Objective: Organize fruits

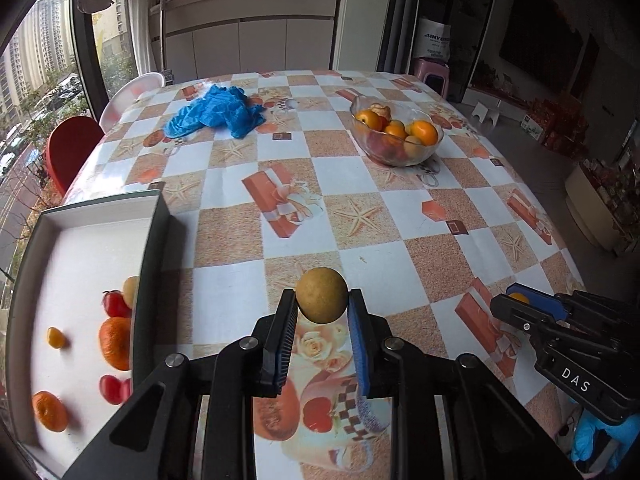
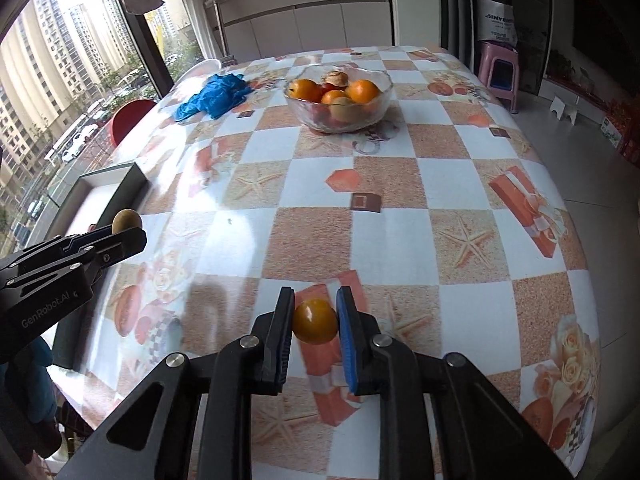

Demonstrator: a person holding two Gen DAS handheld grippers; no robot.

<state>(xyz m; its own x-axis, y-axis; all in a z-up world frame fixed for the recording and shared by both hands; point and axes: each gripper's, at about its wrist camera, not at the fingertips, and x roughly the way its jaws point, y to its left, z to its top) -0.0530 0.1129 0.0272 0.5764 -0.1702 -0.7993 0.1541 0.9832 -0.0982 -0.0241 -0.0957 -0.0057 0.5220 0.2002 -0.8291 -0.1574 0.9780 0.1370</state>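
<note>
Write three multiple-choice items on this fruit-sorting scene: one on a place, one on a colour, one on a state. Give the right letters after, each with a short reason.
1. Where does the blue cloth lie?
A. In the white tray
B. On the table, on the far side near the window
C. Inside the glass bowl

2. What colour is the round fruit in the left gripper?
A. Yellow-brown
B. Bright red
C. Dark purple

3. What is the state of the right gripper?
A. Wide open and empty
B. Shut with nothing in it
C. Shut on a small orange-yellow fruit

Answers:
1 B: the cloth is crumpled on the tablecloth, apart from the glass bowl and the white tray.
2 A: its skin is dull yellow-brown.
3 C: the small orange-yellow fruit sits between both pads, above the table.
</note>
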